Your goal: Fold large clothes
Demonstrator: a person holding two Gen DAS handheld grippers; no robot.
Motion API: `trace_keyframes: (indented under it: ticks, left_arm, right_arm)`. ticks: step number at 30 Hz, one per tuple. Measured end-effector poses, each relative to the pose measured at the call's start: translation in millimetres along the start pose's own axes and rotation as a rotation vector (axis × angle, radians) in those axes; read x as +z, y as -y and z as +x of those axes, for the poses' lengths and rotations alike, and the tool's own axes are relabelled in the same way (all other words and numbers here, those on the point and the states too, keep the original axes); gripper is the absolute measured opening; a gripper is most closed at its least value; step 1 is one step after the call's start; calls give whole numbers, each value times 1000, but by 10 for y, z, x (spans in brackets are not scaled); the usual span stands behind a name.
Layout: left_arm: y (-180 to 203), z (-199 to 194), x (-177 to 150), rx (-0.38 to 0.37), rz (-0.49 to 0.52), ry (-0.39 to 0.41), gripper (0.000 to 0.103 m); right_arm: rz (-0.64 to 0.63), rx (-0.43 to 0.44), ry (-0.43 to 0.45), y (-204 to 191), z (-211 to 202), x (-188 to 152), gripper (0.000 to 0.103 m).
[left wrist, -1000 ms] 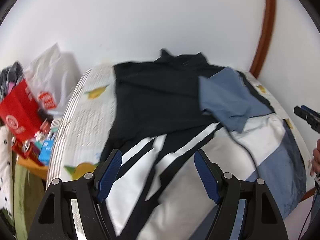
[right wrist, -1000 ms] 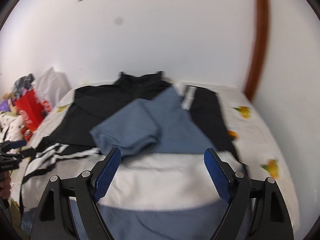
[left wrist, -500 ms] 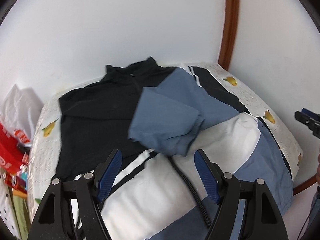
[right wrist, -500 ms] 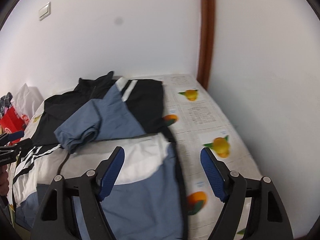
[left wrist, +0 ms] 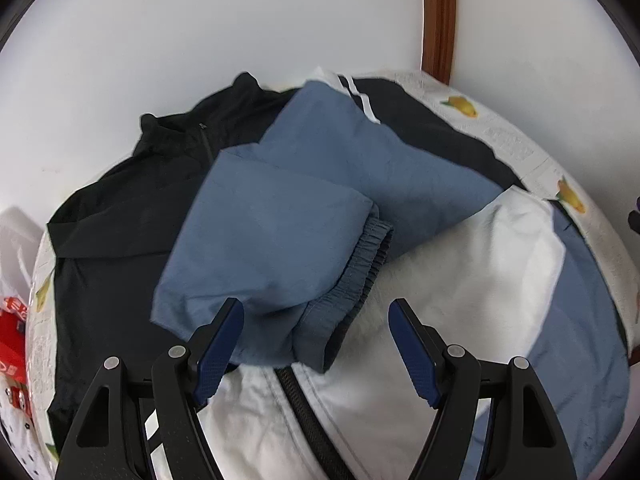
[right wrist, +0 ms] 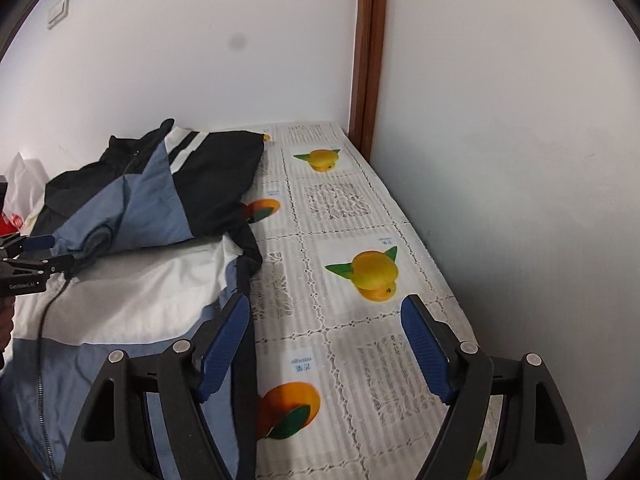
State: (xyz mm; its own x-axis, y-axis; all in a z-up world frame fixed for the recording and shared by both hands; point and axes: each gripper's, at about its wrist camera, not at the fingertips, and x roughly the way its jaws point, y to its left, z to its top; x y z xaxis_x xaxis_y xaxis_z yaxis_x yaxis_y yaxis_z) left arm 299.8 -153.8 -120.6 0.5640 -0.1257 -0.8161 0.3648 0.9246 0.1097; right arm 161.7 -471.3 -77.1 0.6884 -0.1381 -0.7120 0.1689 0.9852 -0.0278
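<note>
While swinging toward the right edge of the bed [right wrist: 344,200], left the striped side behind. Now left tongs [left wrist: 316,308] spread over the cuff [left wrist: 360,264], pinching nothing; right tongs [right wrist: 325,304] spread too, empty, just beside the jacket [right wrist: 132,292] hem. Sleeve [left wrist: 280,208] already folded across the chest, jacket lying mid-bed; body fold probably next. Only right view shows bare bed; only left view shows zipper [left wrist: 308,412].

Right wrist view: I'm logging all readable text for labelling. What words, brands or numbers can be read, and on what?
Left gripper: small white lettering on its black body, starting "Gen", the rest too blurred.
Tablecloth: small blue label prints and grey text blocks, too small to read.
Red bag: white marks, unreadable.
Jacket: no text visible.
</note>
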Motion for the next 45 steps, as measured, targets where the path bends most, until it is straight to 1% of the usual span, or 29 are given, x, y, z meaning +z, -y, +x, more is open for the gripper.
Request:
trace_keyframes:
  ticks: [4,7,8,9,10,11,12,13,14,15,16,20,24,27,30,33,37,39,40,41,45]
  left_arm:
    - [62,181,13,35,35,-19,72]
    - [103,299,2,56,56,-35,64]
    - [102,316,-4,63,58,-37,58]
    - [104,329,-14,84,58,-34,55]
    - [101,329,-5,85,55,-28,49]
    - [93,315,-3,81,52,-24,31]
    - [80,299,-1,90,50,-24,18]
    - [49,272,7,95,45,-26,16]
    - [5,230,21,79,29,-18,14]
    - [-77,157,37,55,-3,-6,13]
    - [-142,96,49,49,-24,2,12]
    - [-428,-199,74,55,-89,64,12]
    - [-882,-487,53,64,-190,125,12]
    - [-1238,-585,13,76,-267,144,12]
    - [-1528,-602,-47,95,-318,148,12]
    - [-1796,-564,-153,102,-372,142,12]
    - [-2019,-385,-294,85,-421,93,12]
    - [-2091,-280,-375,68,-442,63,16]
    - [-2112,-246,-416,65,-452,53,19]
    - [-2135,-208,-447,71,-461,43,22]
    - [-2254,-92,-568,123,-478,5,23]
  right_arm:
    - [-19,6,-12,-43,108,-34,78]
    - [-46,-10,-12,-106,145,-59,78]
    - [-50,-16,-14,-123,152,-65,78]
    - [-52,-17,-16,-137,152,-69,78]
    - [-53,-15,-18,-153,150,-72,78]
    - [-56,-13,-21,-179,140,-75,78]
    - [-59,-14,-22,-189,129,-72,78]
    - [-66,-16,-21,-225,103,-66,78]
    - [-72,-16,-17,-257,68,-59,78]
    - [-76,-14,-15,-281,45,-48,78]
    - [-81,-10,-10,-320,10,-31,78]
    - [-111,17,18,-544,-144,85,78]
    - [-134,69,48,-827,-208,249,78]
    - [-148,97,51,-1033,-151,381,78]
    - [-171,114,56,-1259,-66,506,78]
    - [-191,136,57,-1451,55,593,78]
    - [-199,156,41,-1655,292,653,78]
    - [-193,168,33,-1716,427,667,78]
    - [-189,174,26,-1738,495,673,78]
    - [-184,177,18,-1758,574,679,78]
    - [-165,153,-22,-1782,841,682,78]
